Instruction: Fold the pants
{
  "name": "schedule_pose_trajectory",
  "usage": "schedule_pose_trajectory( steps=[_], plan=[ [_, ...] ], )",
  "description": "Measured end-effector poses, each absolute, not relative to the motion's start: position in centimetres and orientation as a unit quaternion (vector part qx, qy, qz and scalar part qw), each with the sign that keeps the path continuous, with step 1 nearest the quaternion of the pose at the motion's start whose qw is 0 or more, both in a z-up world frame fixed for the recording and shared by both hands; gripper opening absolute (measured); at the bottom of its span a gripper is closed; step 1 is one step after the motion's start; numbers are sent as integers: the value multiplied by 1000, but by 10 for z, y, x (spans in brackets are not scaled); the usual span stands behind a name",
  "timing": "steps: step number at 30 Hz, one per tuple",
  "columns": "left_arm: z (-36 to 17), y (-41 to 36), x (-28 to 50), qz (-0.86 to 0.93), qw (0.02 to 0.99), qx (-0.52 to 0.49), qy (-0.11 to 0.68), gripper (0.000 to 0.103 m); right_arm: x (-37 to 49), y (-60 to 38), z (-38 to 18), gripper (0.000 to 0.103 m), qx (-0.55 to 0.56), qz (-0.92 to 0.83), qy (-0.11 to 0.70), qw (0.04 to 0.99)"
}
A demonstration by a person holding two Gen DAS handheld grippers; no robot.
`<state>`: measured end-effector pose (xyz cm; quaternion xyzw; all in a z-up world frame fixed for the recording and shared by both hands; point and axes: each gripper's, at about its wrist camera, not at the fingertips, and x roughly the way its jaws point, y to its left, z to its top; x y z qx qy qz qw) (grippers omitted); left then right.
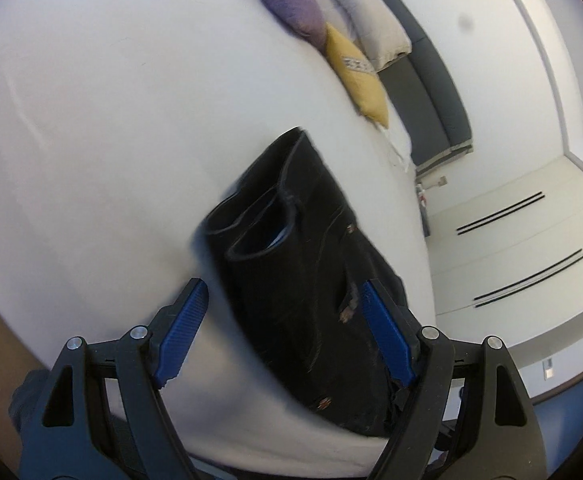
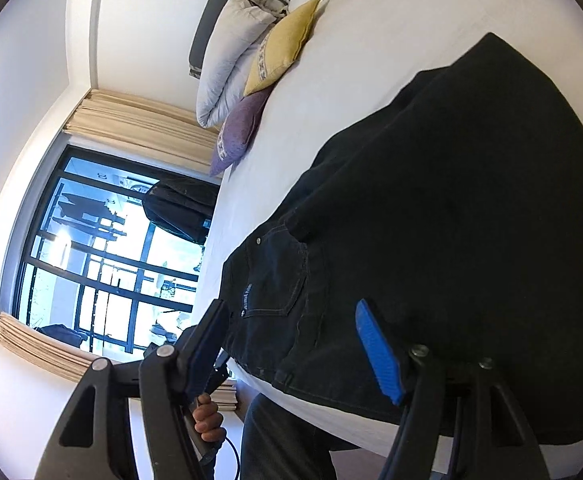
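Bed (image 1: pixel 111 120): wide, covered in a plain white sheet, filling most of both views. Headboard (image 1: pixel 431 92): dark grey, padded, running along the head edge of the bed. Pillows at the head edge: purple cushion (image 1: pixel 287 4), yellow cushion (image 1: pixel 357 76) just beside it, pale folded duvet (image 2: pixel 231 56) stacked behind them against the headboard. Walls (image 1: pixel 503 40): white, with a raised moulding. White cupboard doors (image 1: pixel 531 248) carrying thin black bar handles. Window (image 2: pixel 103 264): large, black-framed, gridded, bright daylight outside. Curtains (image 2: pixel 139 124): beige, bunched along two window edges. Dark bag (image 2: pixel 179 208) near the window.
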<state>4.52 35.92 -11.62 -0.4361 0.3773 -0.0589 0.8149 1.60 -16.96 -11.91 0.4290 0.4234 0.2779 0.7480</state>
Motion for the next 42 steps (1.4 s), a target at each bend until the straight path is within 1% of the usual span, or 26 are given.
schedule_pose_trajectory(
  steps=[5, 9, 10, 11, 12, 13, 16, 22, 24, 26, 28, 31, 33, 35, 36, 38, 41, 42],
  plan=[
    [-119, 351, 56, -65, 806, -457, 369, 78, 17, -165, -122, 69, 425, 279, 427, 748],
    [-126, 351, 62, -66, 793, -489, 358, 75, 17, -164, -122, 69, 424, 281, 429, 747],
    [-127, 351, 64, -64, 792, -490, 358, 63, 18, -164, -122, 69, 424, 282, 428, 747],
    [-129, 350, 68, -60, 790, -491, 361, 54, 17, -164, -122, 69, 425, 281, 429, 746],
    [-133, 351, 70, -54, 785, -496, 368, 33, 17, -164, -122, 69, 425, 281, 428, 746],
    [-138, 351, 72, -50, 780, -501, 371, 26, 18, -164, -122, 69, 424, 281, 429, 746],
    [-147, 354, 74, -47, 772, -517, 367, 19, 17, -161, -120, 69, 415, 282, 432, 749],
    [-146, 350, 77, -41, 781, -509, 360, 12, 18, -159, -119, 69, 403, 281, 436, 754],
    [-137, 345, 77, -39, 794, -491, 356, 12, 18, -159, -118, 69, 397, 278, 438, 757],
    [-115, 336, 72, -44, 814, -461, 350, 12, 19, -160, -118, 69, 389, 273, 442, 761],
    [-90, 317, 77, -55, 841, -414, 345, 12, 20, -162, -118, 69, 385, 268, 443, 764],
    [-41, 255, 83, -85, 898, -271, 337, 12, 25, -165, -120, 69, 382, 258, 449, 766],
    [-23, 204, 83, -117, 918, -179, 333, 12, 27, -168, -121, 69, 386, 257, 448, 764],
    [-24, 142, 78, -155, 925, -76, 340, 12, 31, -171, -122, 71, 390, 255, 449, 762],
    [-29, 122, 76, -165, 922, -52, 346, 12, 32, -172, -122, 72, 391, 254, 450, 761],
    [-44, 93, 71, -182, 914, -27, 363, 12, 37, -176, -118, 73, 394, 255, 449, 760],
    [-51, 69, 57, -196, 910, 6, 364, 12, 43, -180, -109, 77, 393, 265, 442, 762],
    [-51, 63, 55, -199, 910, 17, 363, 12, 46, -180, -107, 78, 395, 268, 439, 761]
  ],
)
